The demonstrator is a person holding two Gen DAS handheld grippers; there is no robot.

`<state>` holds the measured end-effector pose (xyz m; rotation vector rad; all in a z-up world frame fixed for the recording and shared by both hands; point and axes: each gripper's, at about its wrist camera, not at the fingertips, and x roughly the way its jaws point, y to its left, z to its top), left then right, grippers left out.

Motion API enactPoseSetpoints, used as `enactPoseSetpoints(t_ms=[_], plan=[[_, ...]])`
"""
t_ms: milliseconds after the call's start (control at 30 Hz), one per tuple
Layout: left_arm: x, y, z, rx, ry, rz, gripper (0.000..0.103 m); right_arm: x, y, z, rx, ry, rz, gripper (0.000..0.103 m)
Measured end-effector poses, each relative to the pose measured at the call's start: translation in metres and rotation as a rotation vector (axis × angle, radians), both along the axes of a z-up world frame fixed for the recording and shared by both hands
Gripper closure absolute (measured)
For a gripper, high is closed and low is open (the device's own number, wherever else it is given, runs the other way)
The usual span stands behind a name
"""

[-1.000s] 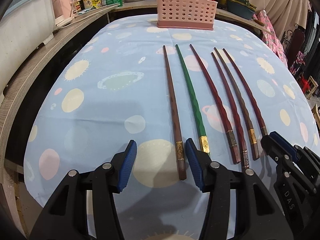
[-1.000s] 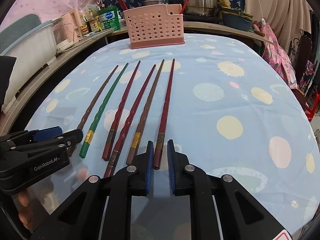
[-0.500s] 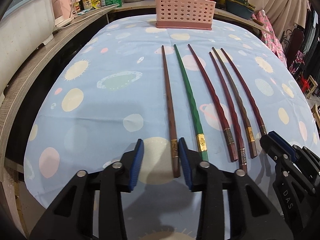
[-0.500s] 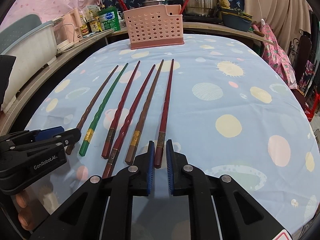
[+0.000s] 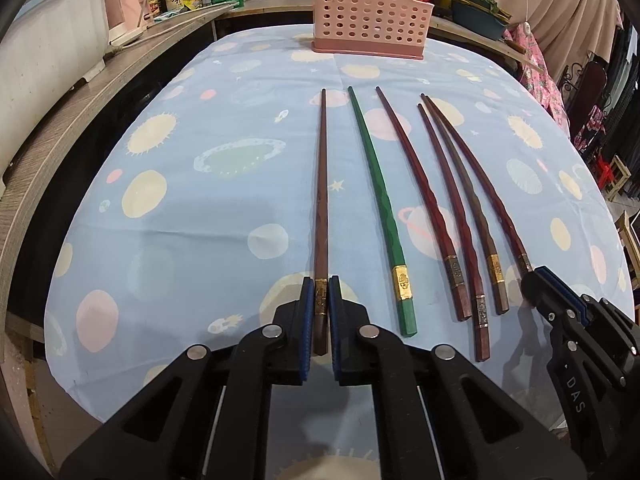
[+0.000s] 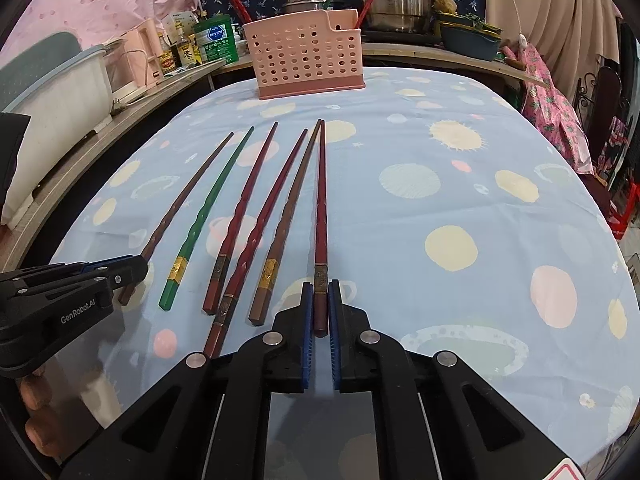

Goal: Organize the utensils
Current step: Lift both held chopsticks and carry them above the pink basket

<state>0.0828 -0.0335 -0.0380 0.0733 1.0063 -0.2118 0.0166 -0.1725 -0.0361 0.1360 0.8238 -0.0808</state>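
Each gripper's fingers clamp a chopstick's butt end, left gripper (image 5: 319, 304) on the brown chopstick (image 5: 321, 200), right gripper (image 6: 319, 304) on the red chopstick (image 6: 320, 216), shafts pointing toward the pink basket (image 5: 368, 20).

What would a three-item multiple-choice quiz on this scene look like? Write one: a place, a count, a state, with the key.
1. Where does the pink perforated basket stand?
A. At the far end of the table
B. Beside the left gripper
C. On the floor

2. How many chopsticks lie on the tablecloth?
A. Four
B. Six
C. Eight

3. What is the left gripper doing?
A. Hanging wide open
B. Closed on the brown chopstick
C. Holding the green chopstick

Key: 1 A, it stands beyond the chopstick tips. 2 B, six lie side by side. 3 B, blue pads flank its gold band.
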Motion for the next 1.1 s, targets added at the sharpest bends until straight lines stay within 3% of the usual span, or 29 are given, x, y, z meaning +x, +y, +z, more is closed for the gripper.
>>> enactPoseSetpoints(t_ms=[233, 700, 1100], plan=[[-0.004, 0.002, 0.021, -0.025, -0.033, -0.009, 0.096, -0.004, -0.007, 0.023, 0.008, -0.052, -0.010, 0.096], [0.004, 0.016, 0.099, -0.103, -0.173, 0.001, 0.096, -0.004, -0.028, 0.104, 0.011, -0.231, -0.048, 0.096], [0.031, 0.008, 0.166, -0.138, -0.310, -0.015, 0.096, 0.019, -0.051, 0.160, 0.075, -0.345, -0.058, 0.096]])
